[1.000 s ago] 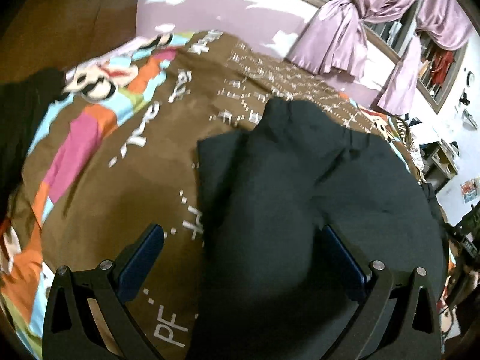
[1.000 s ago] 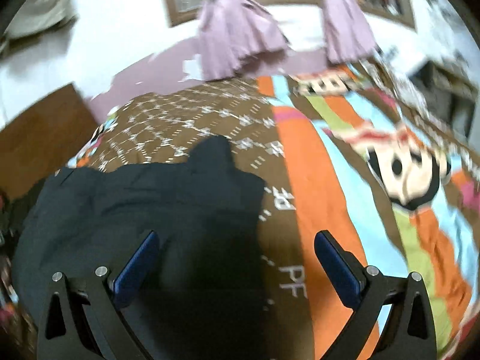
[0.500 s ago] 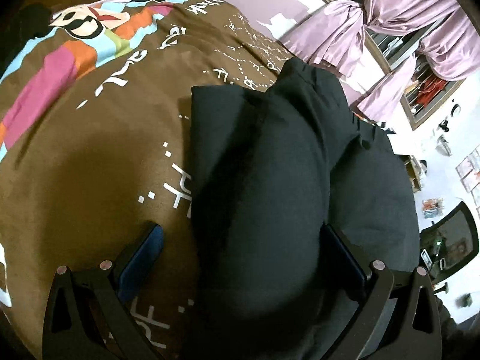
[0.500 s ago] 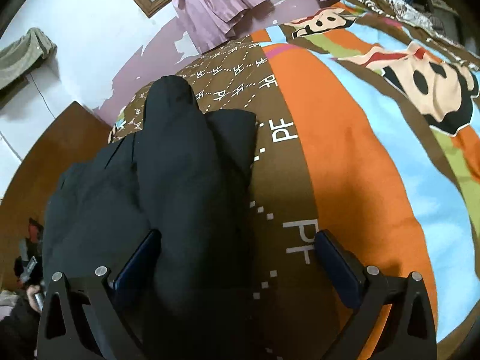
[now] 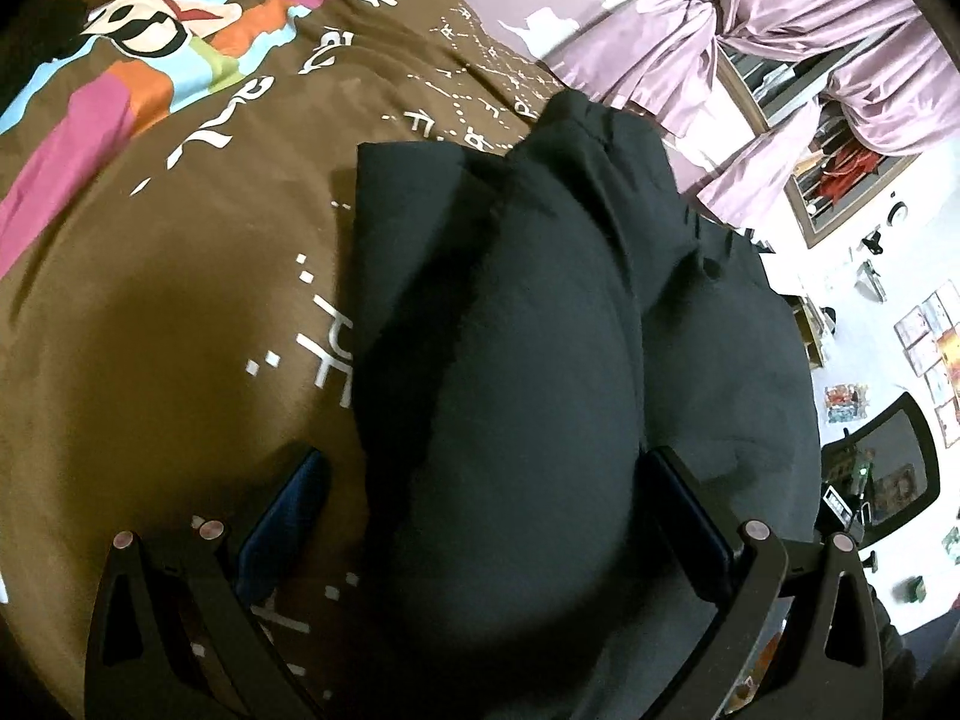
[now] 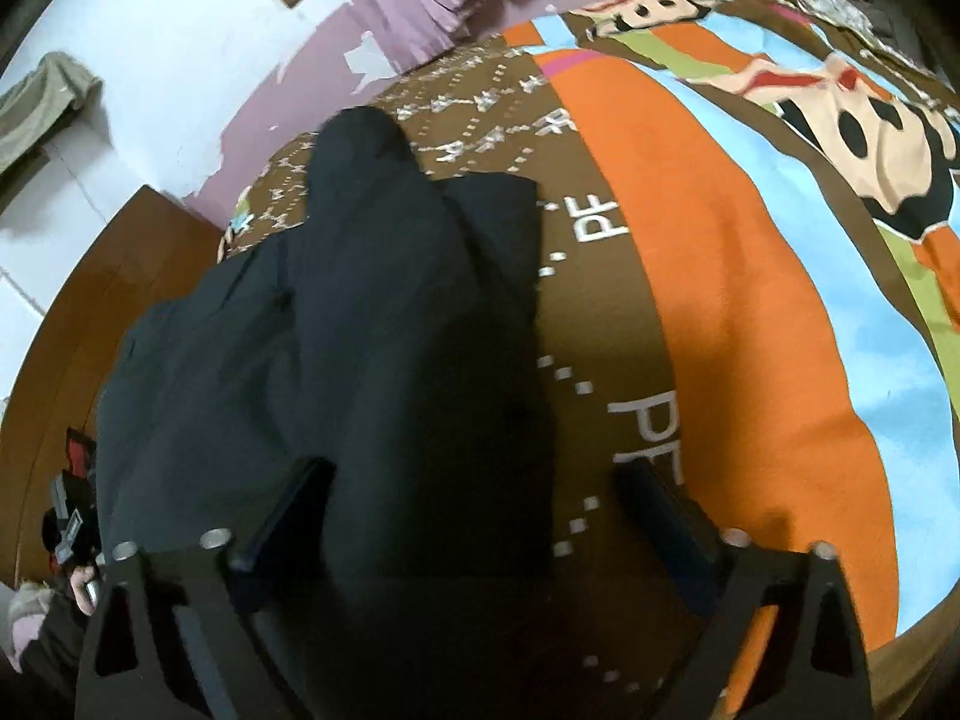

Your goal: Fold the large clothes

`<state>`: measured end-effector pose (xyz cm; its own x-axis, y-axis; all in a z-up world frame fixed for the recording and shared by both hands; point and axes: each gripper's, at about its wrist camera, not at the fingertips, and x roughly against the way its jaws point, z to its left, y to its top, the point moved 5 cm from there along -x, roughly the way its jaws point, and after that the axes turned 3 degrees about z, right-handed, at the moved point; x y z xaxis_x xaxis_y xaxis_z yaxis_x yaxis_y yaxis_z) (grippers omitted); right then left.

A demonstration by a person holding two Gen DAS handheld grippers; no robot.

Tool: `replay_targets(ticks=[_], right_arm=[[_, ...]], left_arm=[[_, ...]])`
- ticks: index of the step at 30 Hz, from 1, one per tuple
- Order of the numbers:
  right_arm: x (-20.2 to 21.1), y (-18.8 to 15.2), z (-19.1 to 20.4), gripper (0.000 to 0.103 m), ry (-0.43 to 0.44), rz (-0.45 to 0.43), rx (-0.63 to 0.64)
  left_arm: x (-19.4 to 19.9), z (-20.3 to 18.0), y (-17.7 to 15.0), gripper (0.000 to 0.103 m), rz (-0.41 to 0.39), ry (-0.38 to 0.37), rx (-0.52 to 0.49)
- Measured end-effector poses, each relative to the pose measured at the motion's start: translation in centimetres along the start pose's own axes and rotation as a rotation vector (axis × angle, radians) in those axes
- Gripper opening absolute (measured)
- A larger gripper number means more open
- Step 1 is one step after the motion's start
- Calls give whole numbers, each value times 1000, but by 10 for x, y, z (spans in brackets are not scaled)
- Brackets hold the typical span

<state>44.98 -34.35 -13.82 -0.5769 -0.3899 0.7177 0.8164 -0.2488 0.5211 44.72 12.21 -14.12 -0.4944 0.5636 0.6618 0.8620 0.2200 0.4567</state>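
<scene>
A large black garment (image 5: 528, 360) lies bunched on the bed with the brown and multicoloured cover (image 5: 150, 300). In the left wrist view my left gripper (image 5: 480, 504) is open, its blue-padded fingers (image 5: 282, 516) standing either side of a raised fold of the garment. In the right wrist view the same garment (image 6: 384, 324) lies left of centre. My right gripper (image 6: 468, 510) is open, its left finger (image 6: 282, 510) against the cloth and its right finger over the bed cover (image 6: 750, 330). Neither gripper pinches the cloth.
Pink curtains (image 5: 810, 30) hang at a window beyond the bed. A wooden headboard or panel (image 6: 90, 330) stands left of the bed in the right wrist view. A black office chair (image 5: 888, 468) and cluttered shelves stand at the right in the left wrist view.
Both grippers have moved closer down to the garment, which fills more of each view. Both stay open.
</scene>
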Motion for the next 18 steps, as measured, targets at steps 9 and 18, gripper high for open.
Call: replay_targets(ticks=[9, 18], right_arm=[[-11, -15, 15, 79, 61, 14, 20], [-3, -22, 22, 43, 107, 3, -37]], left_arm=[[-5, -26, -11, 102, 14, -6, -71], [4, -37, -12, 49, 16, 109, -32]])
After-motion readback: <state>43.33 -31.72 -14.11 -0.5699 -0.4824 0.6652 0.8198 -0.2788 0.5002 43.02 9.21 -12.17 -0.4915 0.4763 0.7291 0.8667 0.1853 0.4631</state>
